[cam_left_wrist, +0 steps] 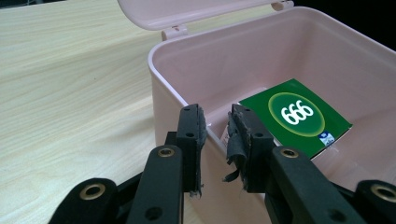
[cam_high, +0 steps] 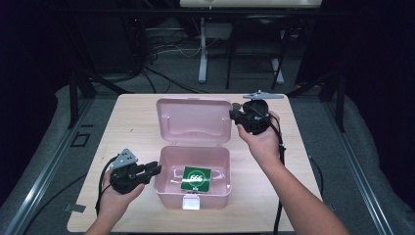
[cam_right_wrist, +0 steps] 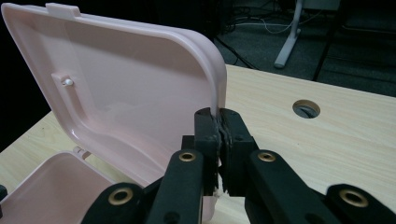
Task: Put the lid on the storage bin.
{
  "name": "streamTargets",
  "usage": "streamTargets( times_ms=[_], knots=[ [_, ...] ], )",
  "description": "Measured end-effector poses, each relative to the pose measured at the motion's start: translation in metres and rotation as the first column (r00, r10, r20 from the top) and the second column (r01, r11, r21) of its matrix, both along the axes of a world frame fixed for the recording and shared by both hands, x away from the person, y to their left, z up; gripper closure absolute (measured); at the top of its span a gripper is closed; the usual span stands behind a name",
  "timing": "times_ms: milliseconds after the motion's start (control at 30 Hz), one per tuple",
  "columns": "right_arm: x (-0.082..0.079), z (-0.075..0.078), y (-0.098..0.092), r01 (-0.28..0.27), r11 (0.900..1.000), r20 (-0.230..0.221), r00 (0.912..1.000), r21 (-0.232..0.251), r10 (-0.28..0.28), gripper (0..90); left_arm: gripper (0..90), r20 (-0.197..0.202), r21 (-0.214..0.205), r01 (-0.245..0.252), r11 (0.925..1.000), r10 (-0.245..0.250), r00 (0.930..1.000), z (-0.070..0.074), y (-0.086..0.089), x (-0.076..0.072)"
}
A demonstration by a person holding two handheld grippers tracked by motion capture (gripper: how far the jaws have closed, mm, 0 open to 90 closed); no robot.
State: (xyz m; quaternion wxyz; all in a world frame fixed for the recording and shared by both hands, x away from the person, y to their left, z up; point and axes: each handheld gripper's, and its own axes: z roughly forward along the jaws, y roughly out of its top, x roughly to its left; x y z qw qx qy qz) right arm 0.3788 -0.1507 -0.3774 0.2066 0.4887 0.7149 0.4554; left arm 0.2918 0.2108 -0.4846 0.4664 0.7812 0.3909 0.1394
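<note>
High view: I've got a pink box (cam_high: 192, 177) sitting mid-table (cam_high: 127, 127), its lid (cam_high: 194, 120) swung up and standing open behind it. Green card (cam_high: 196, 179) with white "666" lies flat on the box floor, toward the right half. White latch (cam_high: 191, 202) at the front wall.

My right gripper (cam_high: 234, 116) is up at the lid's right edge, hand (cam_high: 262, 139) behind it, cable trailing down along the forearm. In the right gripper view the right gripper (cam_right_wrist: 219, 122) has its jaws pinched tight on the lid (cam_right_wrist: 121, 88) rim, pads pressed flat on both sides of the thin pink edge. So it's clamped on the lid. A round hole (cam_right_wrist: 306, 108) in the tabletop shows to the right there.

My left gripper (cam_high: 155, 169) is low at the box's left wall, hand (cam_high: 115, 198) near the table's front edge. The left gripper view shows the left gripper (cam_left_wrist: 217, 126) straddling the box (cam_left_wrist: 233, 60) wall, one jaw outside, one inside, with a small gap each side; pads look not pressed on, so partly open, gripping nothing. The green card (cam_left_wrist: 295, 116) lies just beyond the inner jaw.
</note>
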Motion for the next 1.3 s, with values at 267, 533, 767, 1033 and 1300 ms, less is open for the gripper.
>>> streamTargets(
  times_ms=[267, 533, 767, 1033, 1300],
  knots=[
    [-0.013, -0.001, 0.001, -0.008, 0.9998, 0.052, 0.9986, -0.019, 0.009, 86.8, 73.9, -0.001, -0.004, -0.002, 1.0, 0.002, 1.0, 0.0, 0.0, 0.0],
    [-0.022, -0.002, 0.001, -0.011, 0.9995, 0.078, 0.9968, -0.03, 0.013, 86.8, 74.0, 0.002, -0.005, -0.003, 1.0, 0.003, 1.0, -0.001, 0.0, 0.0],
    [-0.033, -0.007, 0.0, -0.009, 1.0, 0.11, 0.9939, 0.001, 0.009, 86.7, 74.0, 0.003, -0.01, -0.004, 0.9999, 0.004, 1.0, -0.001, 0.0, 0.0],
    [-0.044, -0.012, 0.003, 0.014, 0.9999, 0.16, 0.9871, -0.004, -0.013, 86.9, 74.1, 0.008, -0.009, -0.011, 0.9999, 0.011, 0.9999, -0.001, -0.001, -0.001],
    [-0.054, -0.016, 0.004, 0.026, 0.9996, 0.189, 0.9817, 0.006, -0.027, 86.6, 74.2, 0.004, -0.012, -0.019, 0.9998, 0.019, 0.9998, -0.001, -0.001, -0.002]
  ],
)
